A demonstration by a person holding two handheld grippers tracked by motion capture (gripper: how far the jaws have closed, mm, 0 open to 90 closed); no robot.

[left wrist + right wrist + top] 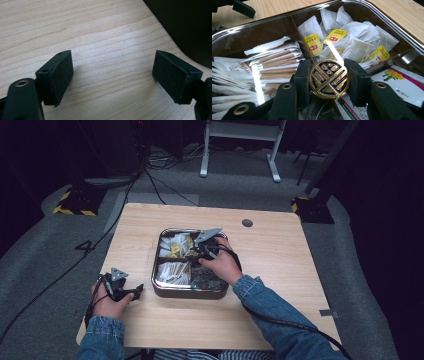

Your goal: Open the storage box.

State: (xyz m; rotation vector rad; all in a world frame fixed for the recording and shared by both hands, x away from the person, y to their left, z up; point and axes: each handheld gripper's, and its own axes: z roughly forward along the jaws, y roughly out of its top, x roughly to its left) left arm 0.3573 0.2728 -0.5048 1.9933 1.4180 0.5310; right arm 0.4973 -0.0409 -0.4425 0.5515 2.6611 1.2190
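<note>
right gripper (329, 79): clamped on the round gold-and-black packet (329, 80), pads on its two side edges, face toward the camera
packet: held just above the metal tray (161, 290), over the middle divider, teabags (352, 42) behind
left gripper (113, 75): jaws wide apart, nothing between, parked on the table (100, 30) left of the tray
nearer hand: right, already on it; lifting straight up looks like what's next

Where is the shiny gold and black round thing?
The round gold piece sits pinched in the right gripper, just above the tray, near the tea bags.
</note>
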